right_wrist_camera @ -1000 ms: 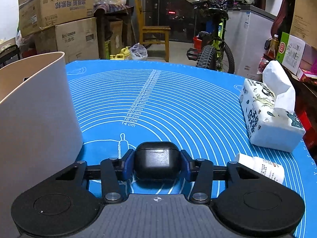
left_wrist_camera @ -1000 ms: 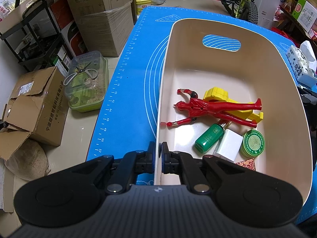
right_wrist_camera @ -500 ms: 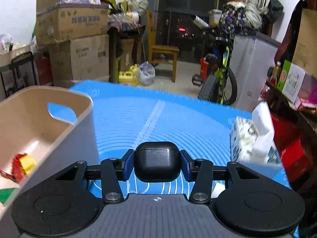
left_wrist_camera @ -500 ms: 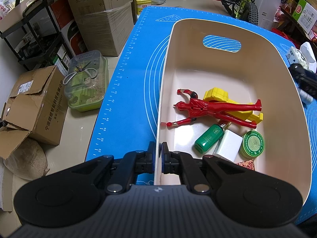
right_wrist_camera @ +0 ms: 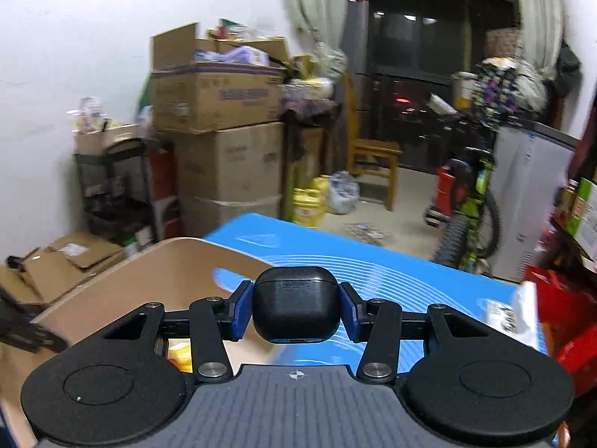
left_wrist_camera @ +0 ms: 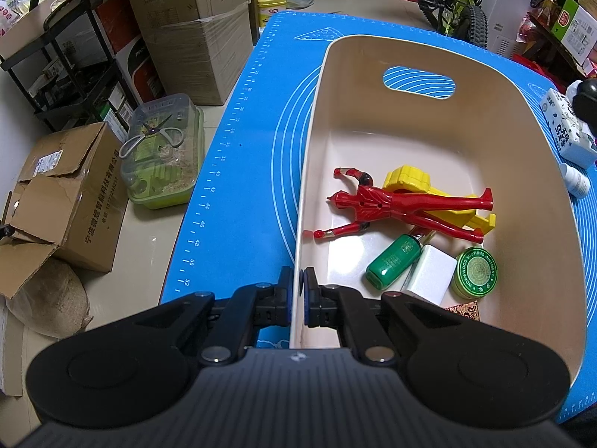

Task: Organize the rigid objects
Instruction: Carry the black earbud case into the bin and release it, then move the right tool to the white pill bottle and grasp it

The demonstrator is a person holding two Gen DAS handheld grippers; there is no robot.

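A beige bin (left_wrist_camera: pixel 440 138) stands on the blue mat (left_wrist_camera: pixel 238 171). My left gripper (left_wrist_camera: pixel 297 295) is shut on the bin's near left rim. Inside lie a red figure (left_wrist_camera: pixel 395 207), a yellow toy (left_wrist_camera: pixel 410 179), a green bottle (left_wrist_camera: pixel 390 261), a white charger (left_wrist_camera: pixel 429 274) and a green tin (left_wrist_camera: pixel 477 273). My right gripper (right_wrist_camera: pixel 296 308) is shut on a black earbud case (right_wrist_camera: pixel 296 304), held high above the mat beside the bin's (right_wrist_camera: pixel 123 287) right side. It shows dark at the right edge of the left wrist view (left_wrist_camera: pixel 585 99).
A tissue pack (left_wrist_camera: pixel 567 130) and a small white bottle (left_wrist_camera: pixel 574 179) lie on the mat right of the bin. Cardboard boxes (left_wrist_camera: pixel 56 201), a clear container with scissors (left_wrist_camera: pixel 160 156) and a black rack (left_wrist_camera: pixel 71 59) stand on the floor to the left. A bicycle (right_wrist_camera: pixel 466 209) stands behind.
My right gripper has risen with the earbud case and swung left toward the bin, whose inside now shows below it. My left gripper has kept its hold on the rim.
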